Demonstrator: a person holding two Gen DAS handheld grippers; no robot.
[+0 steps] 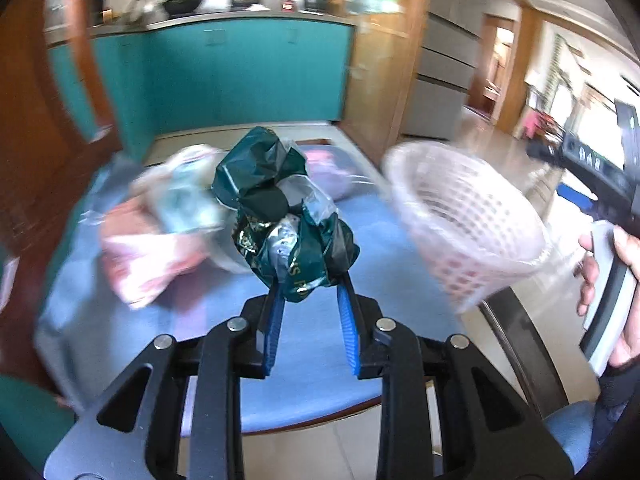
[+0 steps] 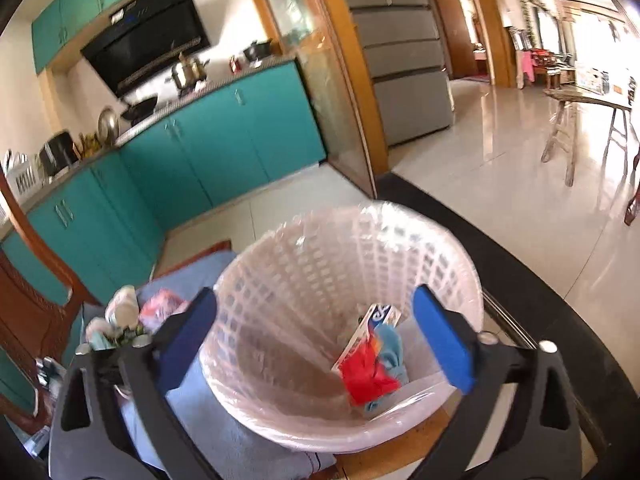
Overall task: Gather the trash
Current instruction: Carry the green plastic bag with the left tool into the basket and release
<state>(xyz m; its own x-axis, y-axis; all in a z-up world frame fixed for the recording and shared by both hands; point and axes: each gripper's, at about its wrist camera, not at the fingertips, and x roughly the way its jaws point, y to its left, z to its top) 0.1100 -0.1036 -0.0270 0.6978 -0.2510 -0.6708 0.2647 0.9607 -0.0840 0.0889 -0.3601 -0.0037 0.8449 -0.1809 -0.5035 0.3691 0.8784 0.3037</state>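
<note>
Teal kitchen cabinets (image 1: pixel 224 76) line the far wall behind a table spread with a blue cloth (image 1: pixel 312 344). Looking along my left claw (image 1: pixel 310 286), I see its blue pads pressed onto the lower edge of a crumpled dark green wrapper (image 1: pixel 276 208), which stands up above the cloth, pinched between them. Behind it, blurred, more trash (image 1: pixel 160 236) lies in a heap of pink and pale packets on the cloth. To the right stands the white lattice basket (image 1: pixel 464 220), lined with a clear bag, near the table's edge. Past it a hand (image 1: pixel 612 280) grips the handle of my right claw, whose black body reaches in from the picture's edge.

From my right claw (image 2: pixel 316 332), the same teal cabinets (image 2: pixel 192 148) run along the left, with a black range hood (image 2: pixel 148 40) above the counter and a glossy tiled floor (image 2: pixel 500 168) stretching off to the right. My fingers (image 2: pixel 444 340) stand spread wide with nothing pinched, one on either side of the basket (image 2: pixel 304 276) mouth as seen from here; I cannot tell whether they touch its rim. Inside at the bottom lie a red wrapper (image 2: pixel 366 376) and a light blue scrap (image 2: pixel 392 344). Left of the basket, the trash heap (image 2: pixel 132 316) sits on the blue cloth (image 2: pixel 224 440), beside a wooden chair back (image 2: pixel 36 280).
</note>
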